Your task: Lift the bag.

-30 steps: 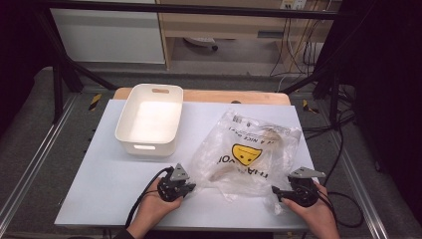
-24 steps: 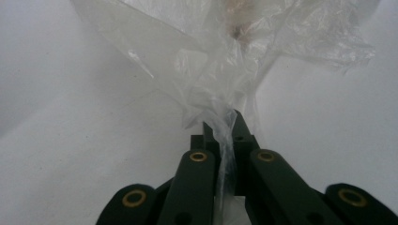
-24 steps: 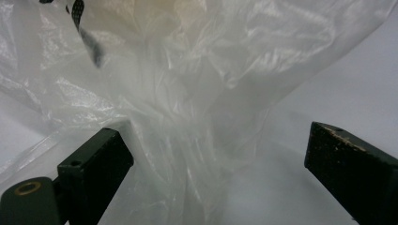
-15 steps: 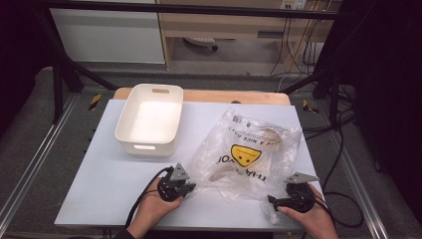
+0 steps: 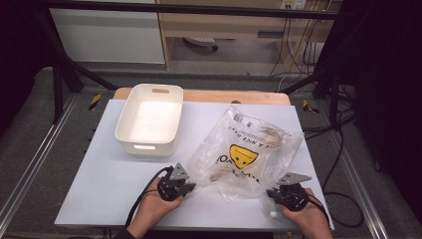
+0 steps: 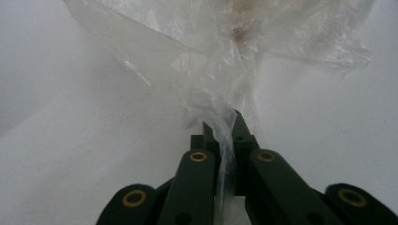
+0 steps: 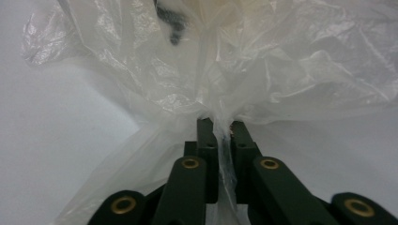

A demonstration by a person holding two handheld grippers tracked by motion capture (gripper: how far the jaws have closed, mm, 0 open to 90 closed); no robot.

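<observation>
A clear plastic bag [image 5: 249,149] with a yellow smiley print lies on the white table [image 5: 104,179], something pale inside it. My left gripper [image 5: 188,188] is shut on the bag's near left edge, a pinched strip of film [image 6: 224,136] running between its jaws. My right gripper [image 5: 271,195] is shut on the bag's near right corner, with crumpled film [image 7: 220,117] bunched at the tips. Both hands rest near the table's front edge.
A white plastic bin [image 5: 149,119] stands left of the bag toward the back. A wooden board edge [image 5: 224,95] lies behind the table. Black cables [image 5: 343,149] trail off the right side.
My right gripper has drawn back toward the front edge, pulling the bag's near right corner with it. The left gripper has stayed put.
</observation>
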